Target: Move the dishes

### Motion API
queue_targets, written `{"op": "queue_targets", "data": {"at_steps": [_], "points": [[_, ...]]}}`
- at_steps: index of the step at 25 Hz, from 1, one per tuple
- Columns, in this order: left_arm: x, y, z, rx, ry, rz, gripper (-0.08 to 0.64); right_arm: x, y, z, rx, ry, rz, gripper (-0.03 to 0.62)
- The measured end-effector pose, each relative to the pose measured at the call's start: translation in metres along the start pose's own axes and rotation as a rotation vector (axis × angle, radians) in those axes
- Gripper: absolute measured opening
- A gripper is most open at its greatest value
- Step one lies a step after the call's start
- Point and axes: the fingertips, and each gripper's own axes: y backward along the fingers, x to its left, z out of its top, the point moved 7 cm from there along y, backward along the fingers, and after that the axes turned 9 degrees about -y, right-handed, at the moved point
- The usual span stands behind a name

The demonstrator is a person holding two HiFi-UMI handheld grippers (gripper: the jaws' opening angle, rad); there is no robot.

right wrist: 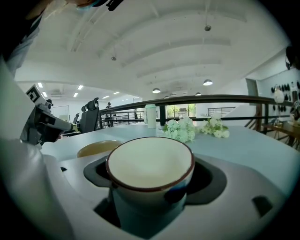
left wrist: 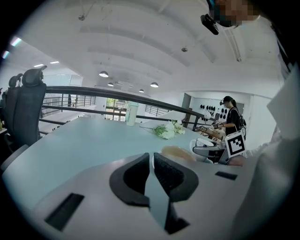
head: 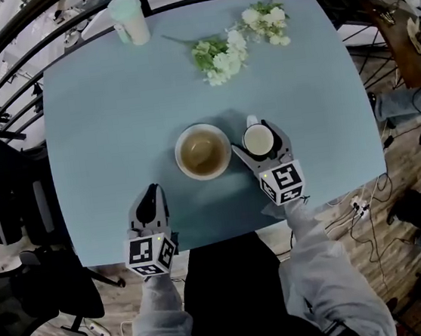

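As the head view shows, the right tool point(head: 261, 143) grips a white cup point(head: 258, 139) just right of the bowl point(head: 203, 150) on the blue tabletop point(head: 105, 115); the left tool point(head: 150, 192) sits near the front edge. Left gripper view: jaws together, nothing between. Right gripper view: jaws clamp the cup's sides, bowl behind-left.

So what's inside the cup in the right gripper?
Nothing visible: the cup, clamped in the right gripper, shows only a bare cream interior. The near wall's inside is hidden behind the rim in the right gripper view.
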Motion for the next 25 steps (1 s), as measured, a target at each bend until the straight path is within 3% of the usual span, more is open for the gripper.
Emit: {"op": "queue_targets", "data": {"at_steps": [9,12,15,19,23,25], "points": [[0.003,0.006,-0.003,0.007,-0.007,-0.002,0.043,-0.001,-0.002,-0.004,0.007,-0.020,0.002,0.435],[0.004,0.010,-0.003,0.006,-0.012,-0.001,0.043,0.003,0.003,-0.010,0.024,-0.034,0.025,0.532],[0.005,0.014,-0.002,0.002,-0.015,0.004,0.043,0.011,0.018,-0.014,0.031,-0.041,0.024,0.549],[0.002,0.024,0.005,-0.017,-0.020,0.002,0.043,0.016,0.055,-0.012,0.005,-0.108,-0.030,0.543],[-0.003,0.031,0.018,-0.055,-0.021,-0.001,0.043,0.019,0.089,0.008,-0.088,-0.265,-0.069,0.494],[-0.006,0.037,0.025,-0.074,-0.021,0.000,0.043,0.025,0.102,0.022,-0.112,-0.289,-0.072,0.465]]}}
